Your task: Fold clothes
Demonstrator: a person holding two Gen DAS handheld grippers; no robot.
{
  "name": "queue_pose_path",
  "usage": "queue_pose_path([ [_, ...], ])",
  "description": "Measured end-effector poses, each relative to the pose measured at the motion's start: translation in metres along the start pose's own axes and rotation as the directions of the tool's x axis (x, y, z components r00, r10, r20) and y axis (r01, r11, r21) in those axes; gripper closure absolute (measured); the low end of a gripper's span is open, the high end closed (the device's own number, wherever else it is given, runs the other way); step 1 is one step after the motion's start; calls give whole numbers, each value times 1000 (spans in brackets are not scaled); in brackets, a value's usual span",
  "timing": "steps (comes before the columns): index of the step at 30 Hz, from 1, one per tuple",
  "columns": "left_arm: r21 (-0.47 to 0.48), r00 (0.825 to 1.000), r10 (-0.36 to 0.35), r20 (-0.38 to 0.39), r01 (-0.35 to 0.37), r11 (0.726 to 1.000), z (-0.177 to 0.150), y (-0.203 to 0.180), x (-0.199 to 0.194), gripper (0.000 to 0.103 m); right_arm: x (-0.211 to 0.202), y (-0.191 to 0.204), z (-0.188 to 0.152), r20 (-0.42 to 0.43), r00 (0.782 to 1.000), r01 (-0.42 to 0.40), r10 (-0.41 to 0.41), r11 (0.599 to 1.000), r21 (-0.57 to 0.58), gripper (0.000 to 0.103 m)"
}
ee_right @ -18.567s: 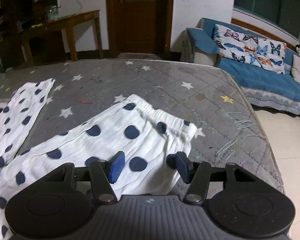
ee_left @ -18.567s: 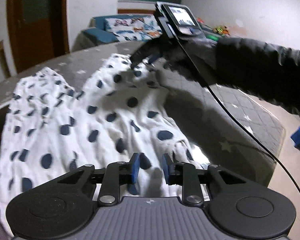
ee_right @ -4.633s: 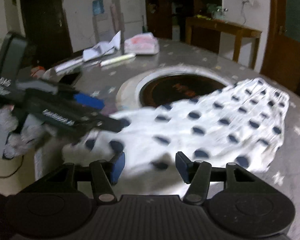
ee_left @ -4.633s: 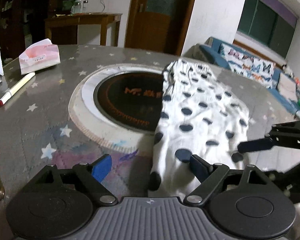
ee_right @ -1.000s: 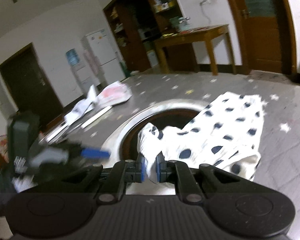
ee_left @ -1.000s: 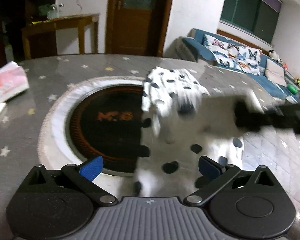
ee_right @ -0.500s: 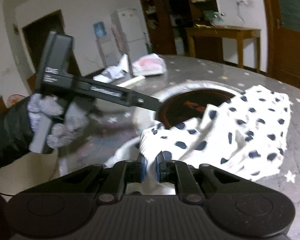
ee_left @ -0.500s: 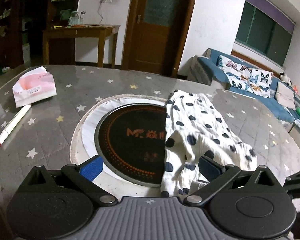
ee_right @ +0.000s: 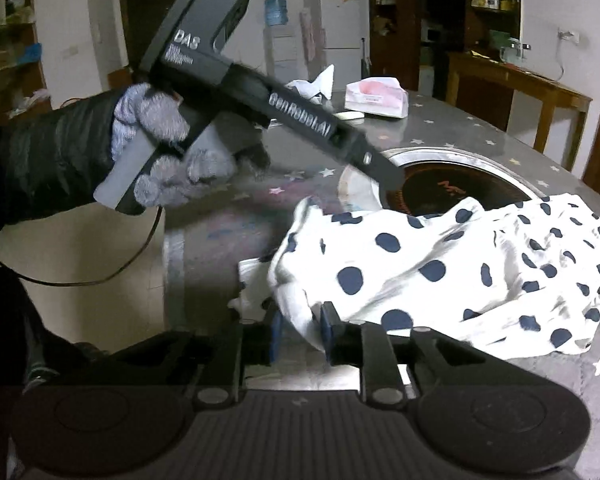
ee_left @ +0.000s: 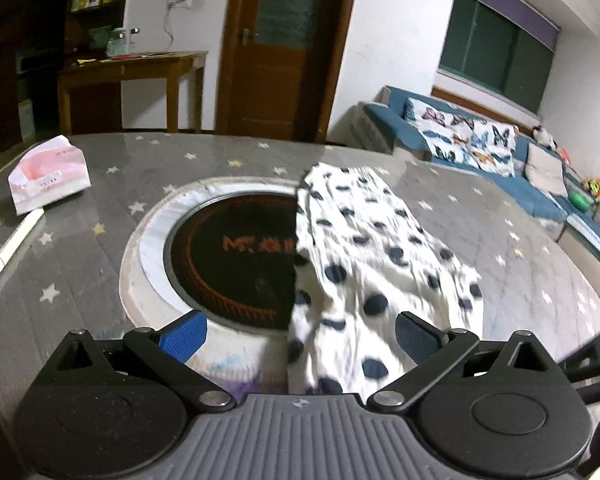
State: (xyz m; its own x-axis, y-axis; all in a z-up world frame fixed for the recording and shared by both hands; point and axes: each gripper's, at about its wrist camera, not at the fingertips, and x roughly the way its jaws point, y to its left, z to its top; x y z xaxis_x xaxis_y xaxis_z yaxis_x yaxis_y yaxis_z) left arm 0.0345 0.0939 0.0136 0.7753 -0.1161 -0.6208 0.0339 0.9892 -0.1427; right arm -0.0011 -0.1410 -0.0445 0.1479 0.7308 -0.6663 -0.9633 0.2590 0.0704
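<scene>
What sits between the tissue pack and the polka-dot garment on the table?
In the left wrist view, the round black burner and bare starred tablecloth separate tissue pack from polka-dot garment.

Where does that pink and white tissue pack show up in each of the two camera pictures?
Left wrist view: tissue pack at far left on the table, above the pen.
Right wrist view: tissue pack upper middle, beyond the left claw's arm.
Shared landmark: the round black cooktop.

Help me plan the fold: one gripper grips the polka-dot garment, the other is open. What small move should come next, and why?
Probably close the left gripper on the near edge of the polka-dot garment: its jaws stand wide open around the cloth, while the right gripper already pinches a corner, so both ends could then lift together.
</scene>
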Motion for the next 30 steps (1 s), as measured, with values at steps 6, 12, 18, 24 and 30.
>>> queue_pose_path([
  [6, 73, 999, -28, -41, 31, 997, -26, -6, -9, 14, -10, -2, -5, -25, 998, -49, 50, 998, 37, 74],
  [12, 192, 999, -5, -35, 11, 981, -36, -17, -20, 15, -30, -29, 2, 26, 1000, -6, 2, 991, 134, 72],
  [18, 196, 998, -51, 22, 45, 980, -16, -31, -22, 15, -22, -83, 14, 37, 974, 207, -223, 944, 257, 72],
  [24, 200, 996, -80, -35, 86, 976, -18, -45, 5, 15, 7, -127, 9, 10, 959, 262, -282, 906, 333, 72],
  [30, 160, 990, -43, -131, 64, 985, -31, -26, 24, 32, 19, -150, -3, -93, 931, 362, -353, 863, 352, 74],
])
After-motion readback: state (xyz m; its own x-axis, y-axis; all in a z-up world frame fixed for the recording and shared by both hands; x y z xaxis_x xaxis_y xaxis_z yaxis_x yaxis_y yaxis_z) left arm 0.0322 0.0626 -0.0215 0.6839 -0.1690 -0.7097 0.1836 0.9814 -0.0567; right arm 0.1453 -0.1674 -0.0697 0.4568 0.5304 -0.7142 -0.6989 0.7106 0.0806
